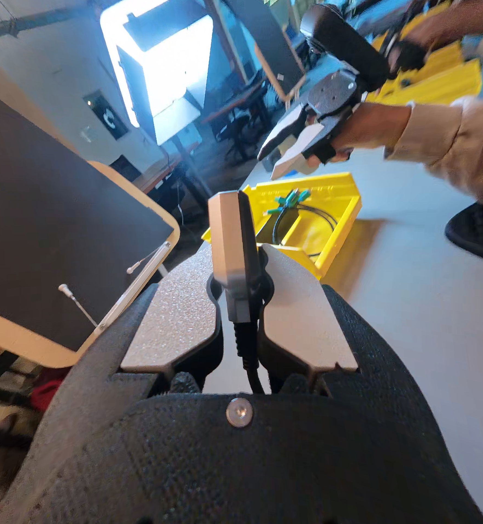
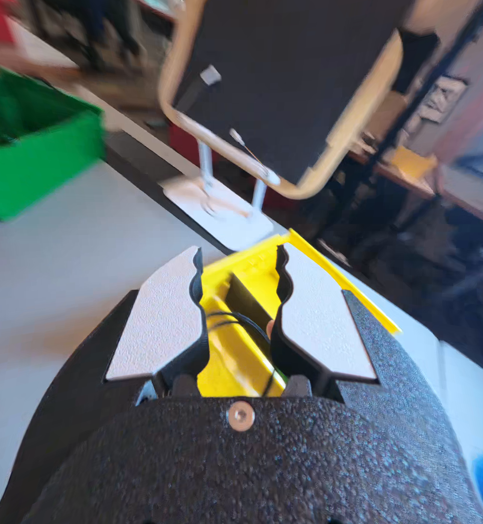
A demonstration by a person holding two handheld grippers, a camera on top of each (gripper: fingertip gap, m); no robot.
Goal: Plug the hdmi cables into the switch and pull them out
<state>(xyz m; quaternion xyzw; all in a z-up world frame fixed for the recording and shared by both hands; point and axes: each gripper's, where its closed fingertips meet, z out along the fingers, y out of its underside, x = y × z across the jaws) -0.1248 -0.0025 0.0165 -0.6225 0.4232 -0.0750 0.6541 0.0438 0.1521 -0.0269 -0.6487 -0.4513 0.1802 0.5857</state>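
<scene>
My left gripper [image 1: 236, 255] is shut on the HDMI switch [image 1: 229, 235], a flat silver and black box held upright on edge. A black cable [image 1: 248, 363] leaves the switch's near end between the fingers. Behind it a yellow bin [image 1: 333, 198] holds cables with teal plugs [image 1: 291, 198]. My right gripper [image 1: 268, 166], held by a hand, hangs open above and behind that bin. In the right wrist view my right gripper [image 2: 238, 249] is open and empty over the yellow bin [image 2: 333, 278]. A thin black cable [image 2: 234, 316] lies in it beside a black divider [image 2: 246, 295].
A black panel with a wooden rim [image 1: 50, 212] stands at the left on a white stand [image 2: 223, 209]. A green bin [image 2: 36, 158] sits on the white table [image 1: 404, 312] at far left. More yellow bins [image 1: 433, 79] and a dark round object [image 1: 475, 232] lie at the right. Measured from the fingertips, the dark round object [image 1: 475, 232] is 30 cm or so from the right gripper and 40 cm from the left.
</scene>
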